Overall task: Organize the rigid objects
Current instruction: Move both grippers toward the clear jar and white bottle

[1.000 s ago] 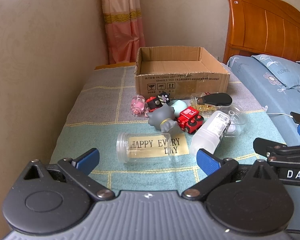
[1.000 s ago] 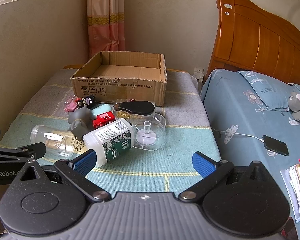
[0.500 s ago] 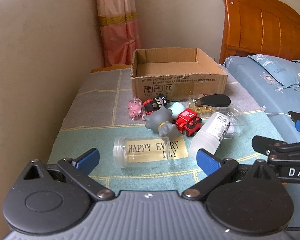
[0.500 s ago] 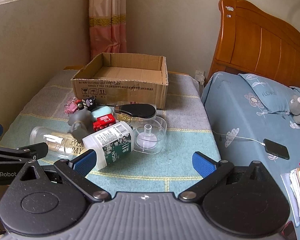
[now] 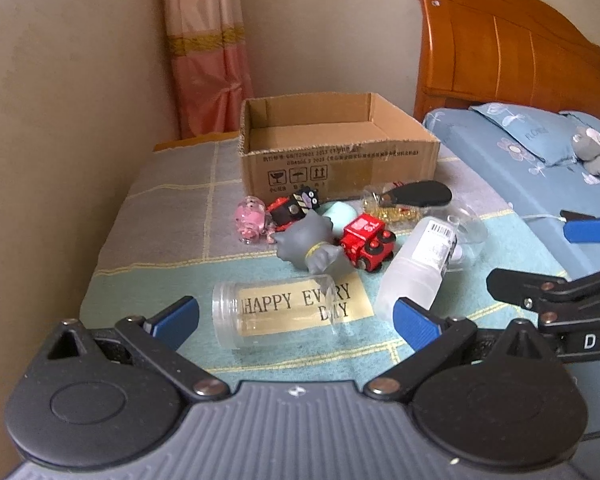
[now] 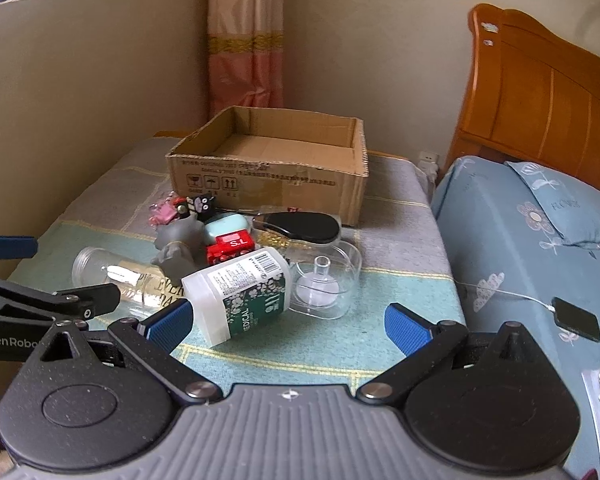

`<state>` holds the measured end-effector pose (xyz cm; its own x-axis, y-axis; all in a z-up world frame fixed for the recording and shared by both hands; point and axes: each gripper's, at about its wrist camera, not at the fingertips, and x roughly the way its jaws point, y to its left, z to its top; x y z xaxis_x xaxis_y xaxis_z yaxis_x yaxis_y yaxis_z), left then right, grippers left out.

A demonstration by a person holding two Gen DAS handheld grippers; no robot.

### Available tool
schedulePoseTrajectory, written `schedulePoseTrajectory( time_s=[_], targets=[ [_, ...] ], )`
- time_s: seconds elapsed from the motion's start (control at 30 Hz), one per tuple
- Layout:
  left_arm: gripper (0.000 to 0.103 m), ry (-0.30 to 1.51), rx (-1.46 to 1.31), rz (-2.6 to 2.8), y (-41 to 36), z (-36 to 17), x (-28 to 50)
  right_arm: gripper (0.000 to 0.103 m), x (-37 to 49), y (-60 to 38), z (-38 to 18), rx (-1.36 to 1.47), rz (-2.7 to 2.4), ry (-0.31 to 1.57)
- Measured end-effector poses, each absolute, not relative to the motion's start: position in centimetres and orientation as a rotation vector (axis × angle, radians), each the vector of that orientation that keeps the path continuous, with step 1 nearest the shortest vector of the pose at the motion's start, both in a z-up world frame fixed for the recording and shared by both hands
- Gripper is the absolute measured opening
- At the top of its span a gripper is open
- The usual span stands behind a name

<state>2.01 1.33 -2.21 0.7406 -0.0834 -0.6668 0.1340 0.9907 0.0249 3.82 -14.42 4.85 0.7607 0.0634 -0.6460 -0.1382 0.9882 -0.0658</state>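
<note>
An open cardboard box (image 5: pixel 336 160) (image 6: pixel 276 172) stands empty at the back of the cloth-covered table. In front of it lies a pile: a clear "HAPPY EVERY DAY" jar (image 5: pixel 288 310) (image 6: pixel 112 276) on its side, a white labelled bottle (image 5: pixel 420 264) (image 6: pixel 244 292), a grey figurine (image 5: pixel 308 240) (image 6: pixel 178 244), a red toy train (image 5: pixel 366 240) (image 6: pixel 230 245), a pink toy (image 5: pixel 250 220), a clear dish (image 6: pixel 326 282) and a black-lidded jar (image 6: pixel 300 228). My left gripper (image 5: pixel 296 320) is open just before the clear jar. My right gripper (image 6: pixel 288 322) is open just before the white bottle.
A bed with blue sheets (image 6: pixel 532 240) and a wooden headboard (image 6: pixel 540 108) lies to the right, with a phone on a cable (image 6: pixel 576 324). A wall (image 5: pixel 60 120) borders the table on the left. A pink curtain (image 5: pixel 208 52) hangs behind.
Both grippers have moved a little forward toward the pile. Both stay open and nothing on the table has moved.
</note>
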Motion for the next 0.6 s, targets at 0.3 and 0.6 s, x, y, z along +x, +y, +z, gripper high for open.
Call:
schedulePoseTrajectory(
  time_s=[0.3,0.6],
  targets=[
    [0.102,0.789,0.062,-0.122,2.8,-5.0,3.9,0.103,4.6,-14.4,3.5,-0.143,0.202,0.694],
    [0.102,0.821,0.056,-0.137,3.1,-6.9,6.7,0.103,6.2,-14.3,2.0,-0.138,0.318,0.706]
  ],
)
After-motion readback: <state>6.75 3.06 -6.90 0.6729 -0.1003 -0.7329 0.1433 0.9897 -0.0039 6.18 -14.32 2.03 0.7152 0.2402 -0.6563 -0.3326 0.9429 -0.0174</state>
